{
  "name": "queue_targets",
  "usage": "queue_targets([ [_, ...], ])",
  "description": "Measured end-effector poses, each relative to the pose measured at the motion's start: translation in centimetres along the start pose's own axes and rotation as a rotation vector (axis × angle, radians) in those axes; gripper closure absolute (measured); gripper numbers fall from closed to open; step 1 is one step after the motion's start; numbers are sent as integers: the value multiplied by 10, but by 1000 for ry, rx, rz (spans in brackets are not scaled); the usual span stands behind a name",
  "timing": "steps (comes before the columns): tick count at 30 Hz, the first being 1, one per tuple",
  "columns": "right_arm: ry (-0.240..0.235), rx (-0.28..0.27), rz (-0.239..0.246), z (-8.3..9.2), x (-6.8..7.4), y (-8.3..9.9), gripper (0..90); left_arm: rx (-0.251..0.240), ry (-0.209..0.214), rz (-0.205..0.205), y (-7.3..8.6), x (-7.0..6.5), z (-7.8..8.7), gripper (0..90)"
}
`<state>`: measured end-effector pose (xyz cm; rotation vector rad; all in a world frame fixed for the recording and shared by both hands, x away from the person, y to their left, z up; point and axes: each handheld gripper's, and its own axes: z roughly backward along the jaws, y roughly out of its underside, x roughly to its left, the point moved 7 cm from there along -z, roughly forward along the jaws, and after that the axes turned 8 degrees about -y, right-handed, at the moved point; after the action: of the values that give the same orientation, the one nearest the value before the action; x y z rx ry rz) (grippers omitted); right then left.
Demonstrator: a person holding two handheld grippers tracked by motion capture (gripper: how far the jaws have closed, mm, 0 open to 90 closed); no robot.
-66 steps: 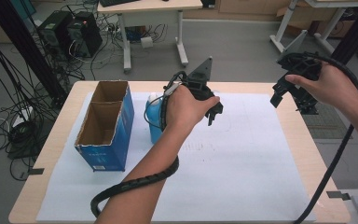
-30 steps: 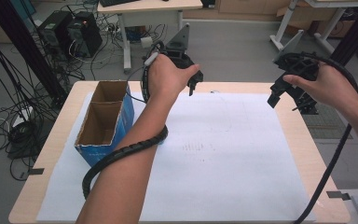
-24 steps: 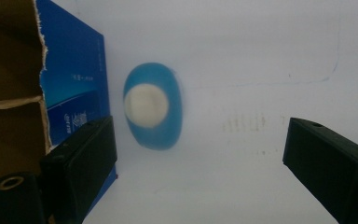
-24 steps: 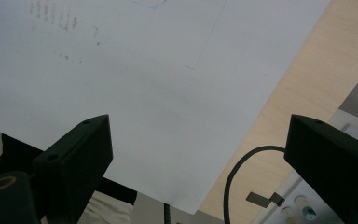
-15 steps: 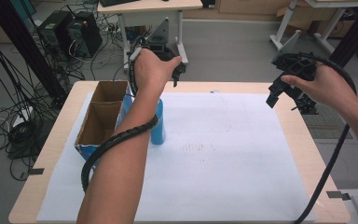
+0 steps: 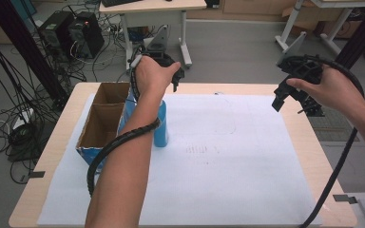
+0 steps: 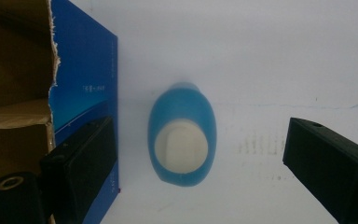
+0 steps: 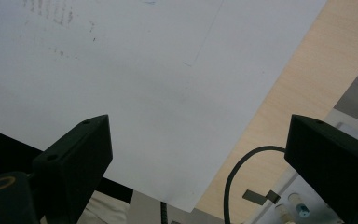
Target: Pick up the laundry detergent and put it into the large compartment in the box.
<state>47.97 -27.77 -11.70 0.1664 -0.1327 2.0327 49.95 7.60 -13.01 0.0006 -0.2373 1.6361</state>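
Observation:
A blue cup (image 6: 161,124) with a white inside stands upright on the white paper sheet (image 6: 228,156), right beside the open blue cardboard box (image 6: 102,122). My left gripper (image 6: 173,76) is held high over the table's far edge, above the cup. In the left gripper view the cup (image 7: 182,135) lies far below between the wide-open jaws of the left gripper (image 7: 200,130), apart from both. My right gripper (image 6: 292,100) hovers over the table's right side. It stands open above bare paper (image 8: 135,79), with nothing between its fingers (image 8: 79,149).
The box has two brown compartments (image 6: 110,93) and a torn cardboard edge (image 7: 51,56). Bare wood (image 8: 303,70) shows past the paper's right edge, with a cable (image 8: 235,172) and a tape strip (image 8: 258,196). Faint pencil marks (image 6: 203,149) sit mid-sheet. Desks and cables stand beyond the table.
My left gripper has come away from the blue cup, rising and moving toward the far edge and to the left. The cup stays by the box. The right gripper has barely moved.

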Motion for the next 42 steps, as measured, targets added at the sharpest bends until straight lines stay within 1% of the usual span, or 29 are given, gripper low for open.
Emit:
queue_targets([
  [3, 3, 2, 2, 0, 1, 0, 77, 8, -5, 0, 0, -2, -10, 100],
  [4, 3, 2, 2, 0, 1, 0, 77, 8, -5, 0, 0, -2, -10, 100],
  [6, 3, 0, 6, 0, 2, 0, 77, 15, -7, 2, 0, -2, -15, 100],
  [8, -1, 2, 10, -1, 3, 0, 77, 18, -16, -1, 0, -2, -19, 100],
  [12, -1, -6, 17, 1, 5, 1, 77, 16, -21, 5, 1, -2, -23, 100],
  [16, -4, -6, 23, 0, 6, 1, 75, 16, -18, 7, 2, -3, -27, 101],
  [23, -7, -5, 22, -1, 4, 2, 75, 41, -16, 1, 2, -5, -41, 105],
  [33, -5, -10, 24, -3, 3, 1, 75, 56, -10, -4, 3, -7, -50, 118],
  [35, -8, -4, 24, -4, 3, 0, 75, 56, -13, -6, 3, -8, -53, 122],
  [37, -6, -5, 25, -4, 4, 0, 75, 59, -17, -11, 3, -8, -54, 142],
  [42, -9, -9, 31, -4, 4, 0, 75, 69, -24, -21, 3, -11, -59, 160],
])
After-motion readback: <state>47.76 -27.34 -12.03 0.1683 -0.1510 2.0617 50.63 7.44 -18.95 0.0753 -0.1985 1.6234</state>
